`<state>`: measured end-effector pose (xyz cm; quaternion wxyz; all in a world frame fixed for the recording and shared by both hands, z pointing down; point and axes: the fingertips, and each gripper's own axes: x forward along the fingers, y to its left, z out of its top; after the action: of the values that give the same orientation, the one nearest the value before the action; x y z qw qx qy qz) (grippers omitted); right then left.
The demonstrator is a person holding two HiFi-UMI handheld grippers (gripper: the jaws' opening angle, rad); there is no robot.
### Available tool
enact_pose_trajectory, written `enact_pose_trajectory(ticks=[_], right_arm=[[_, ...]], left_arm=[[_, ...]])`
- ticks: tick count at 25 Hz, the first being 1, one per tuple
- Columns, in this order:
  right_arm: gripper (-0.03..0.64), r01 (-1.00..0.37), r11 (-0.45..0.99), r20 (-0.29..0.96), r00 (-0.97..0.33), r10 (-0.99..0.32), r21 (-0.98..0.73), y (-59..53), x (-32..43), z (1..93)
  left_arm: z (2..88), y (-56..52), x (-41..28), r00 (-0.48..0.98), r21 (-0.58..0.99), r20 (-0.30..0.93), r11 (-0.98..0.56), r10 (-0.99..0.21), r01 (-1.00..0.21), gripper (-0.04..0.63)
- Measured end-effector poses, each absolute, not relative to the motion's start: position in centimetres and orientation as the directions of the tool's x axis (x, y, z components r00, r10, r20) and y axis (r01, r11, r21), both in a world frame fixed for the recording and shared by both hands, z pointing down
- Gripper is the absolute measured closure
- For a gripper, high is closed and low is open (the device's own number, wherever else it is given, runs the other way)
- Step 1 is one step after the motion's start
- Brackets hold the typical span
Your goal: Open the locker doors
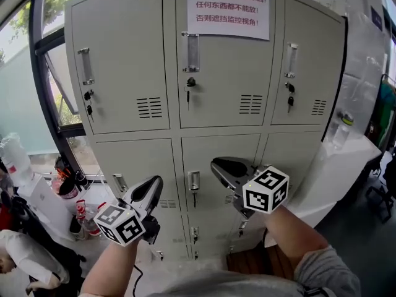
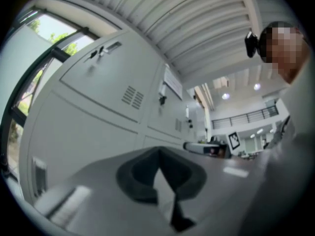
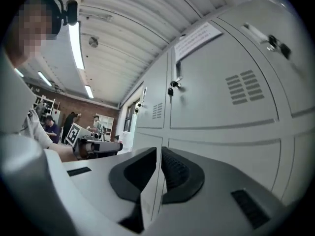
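1. Two pairs of fingers are pressed together on nothing: those of the left gripper [image 2: 158, 154] and of the right gripper [image 3: 158, 151].
2. Both tips hang near the middle-row handle [image 1: 193, 180], the left at its 9 o'clock and the right at its 2 o'clock, neither touching it.
3. All the locker doors [image 1: 226, 79] we see, from 12 o'clock down, stand shut; we judge the opening not yet begun.
4. Next we would spread one pair, pinch that handle and pull outward.
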<state>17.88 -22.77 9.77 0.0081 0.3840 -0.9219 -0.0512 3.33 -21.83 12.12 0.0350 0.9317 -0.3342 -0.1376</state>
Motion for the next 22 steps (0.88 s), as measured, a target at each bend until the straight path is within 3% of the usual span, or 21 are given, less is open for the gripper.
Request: enact_pose_trajectory(ticks=[7, 10, 22], right_arm=[[0.604, -0.741, 0.622, -0.164, -0.667, -0.727, 0.252, -24.1, 13.9, -4.9], [0.546, -0.771, 0.564, -0.202, -0.627, -0.752, 0.295, -25.0, 12.9, -9.9], [0.434, -0.867, 0.394, -0.160, -0.455, -0.876, 0.303, -31.4, 12.3, -16.3]], left_arm=[[1.6, -21.9, 2.4, 0.758, 0.048, -0.294, -0.800, -0.583, -0.598, 0.594], [-0.9, -22.2, 2.0, 0.755, 0.031, -0.304, -0.798, -0.581, -0.602, 0.594], [-5.4, -22.8, 2.0, 0.763, 0.007, -0.300, -0.802, -0.572, -0.598, 0.594]])
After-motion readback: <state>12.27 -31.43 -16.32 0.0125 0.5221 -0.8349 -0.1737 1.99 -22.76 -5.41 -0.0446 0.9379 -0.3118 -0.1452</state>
